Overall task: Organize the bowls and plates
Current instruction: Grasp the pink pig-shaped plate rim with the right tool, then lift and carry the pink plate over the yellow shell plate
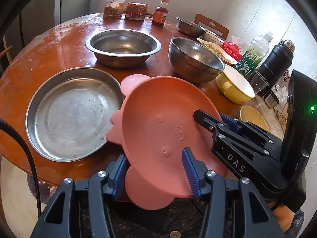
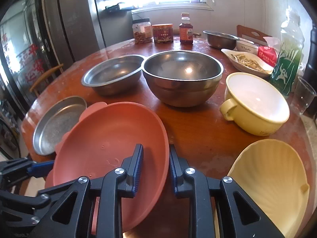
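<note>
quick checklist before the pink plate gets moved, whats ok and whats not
1. Right gripper clamped on the pink plate rim: ok, one finger inside, one outside.
2. Left gripper straddles the plate's near edge: ok; firm pad contact: cannot tell.
3. Plate off the table: ok, tilted, overhanging the near edge.
4. Steel plate empty for stacking: ok.
5. Pink plate's edge clear of the steel plate's rim: cannot tell, they overlap in view.
6. Yellow shell plate clear of the right gripper: ok, apart.
</note>
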